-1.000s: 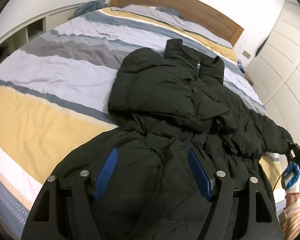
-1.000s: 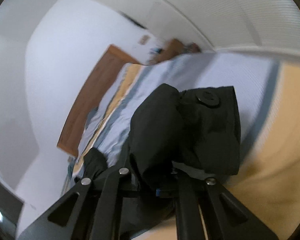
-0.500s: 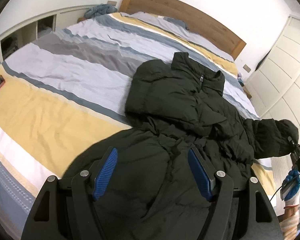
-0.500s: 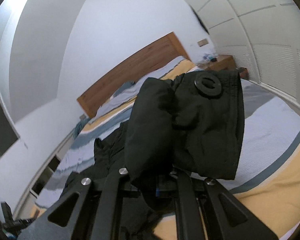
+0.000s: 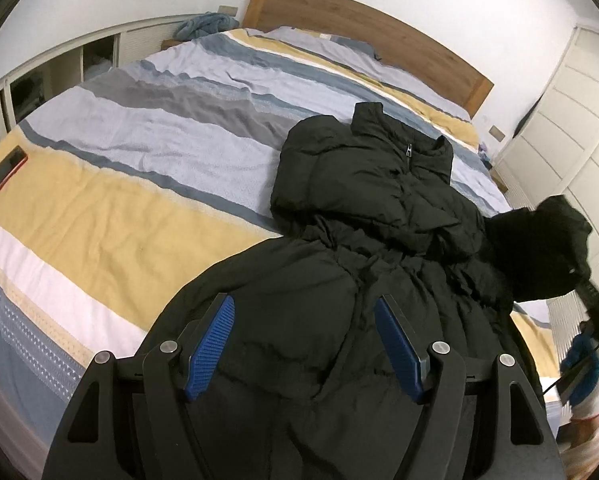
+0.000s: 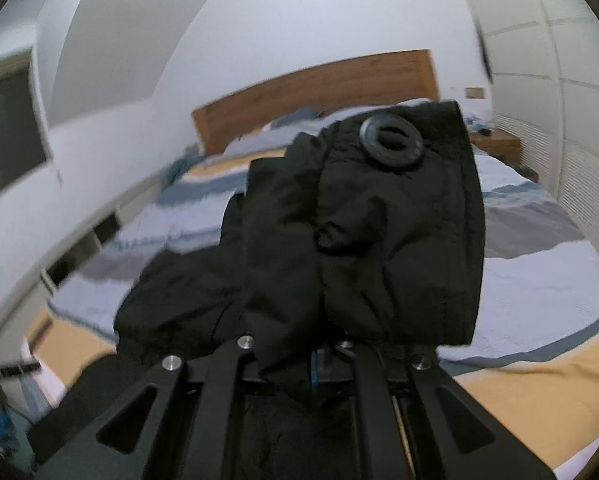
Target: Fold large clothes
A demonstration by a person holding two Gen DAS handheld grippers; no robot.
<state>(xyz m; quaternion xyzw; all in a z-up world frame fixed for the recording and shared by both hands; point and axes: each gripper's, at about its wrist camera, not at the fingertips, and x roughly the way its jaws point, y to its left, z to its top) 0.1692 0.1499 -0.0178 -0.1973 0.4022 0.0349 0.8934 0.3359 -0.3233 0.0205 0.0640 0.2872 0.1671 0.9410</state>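
No readable writing shows on the black jacket [image 5: 363,264] or bedspread [image 5: 139,168].

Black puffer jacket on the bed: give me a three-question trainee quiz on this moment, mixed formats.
1. True or false: the right gripper is shut on the sleeve cuff of the black puffer jacket.
2. Multiple choice: what do the left gripper's blue fingers hold? A) the jacket's collar B) nothing, they stand apart above the jacket C) a pillow
3. Fill in: the jacket lies on a striped ___ with a wooden headboard.

Key: 1 true; 2 B; 3 bed.
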